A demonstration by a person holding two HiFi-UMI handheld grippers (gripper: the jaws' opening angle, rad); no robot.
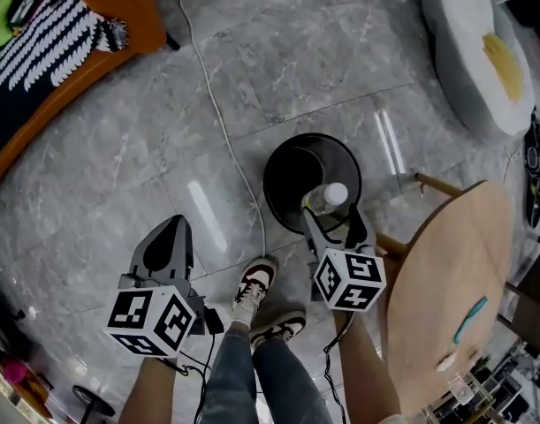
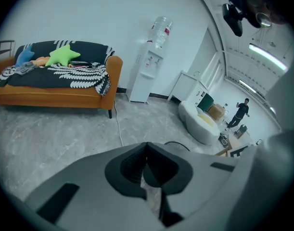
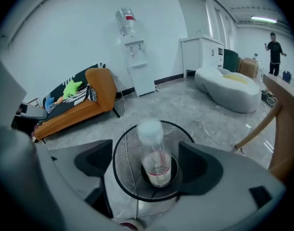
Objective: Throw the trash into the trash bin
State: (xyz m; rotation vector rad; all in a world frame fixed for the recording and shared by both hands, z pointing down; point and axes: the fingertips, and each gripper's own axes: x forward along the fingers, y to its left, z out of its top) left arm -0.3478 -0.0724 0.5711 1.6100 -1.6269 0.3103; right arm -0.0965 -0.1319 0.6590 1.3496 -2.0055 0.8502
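Hanging over the round black mesh trash bin (image 1: 283, 162), my right claw (image 3: 146, 160) stands wide, the clear plastic bottle (image 3: 155, 165) loose between its jaws; my left claw (image 2: 147, 159) clamps crumpled white paper (image 2: 152, 196). Dropping off-centre, the bottle could clip the rim and bounce out.

The trash bin (image 1: 287, 168) is black mesh, the bottle (image 1: 326, 199) clear with white cap.

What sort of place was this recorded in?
Probably a lounge or office break area: orange sofa, water dispenser against the wall, egg-patterned floor cushion, grey marble-look floor.
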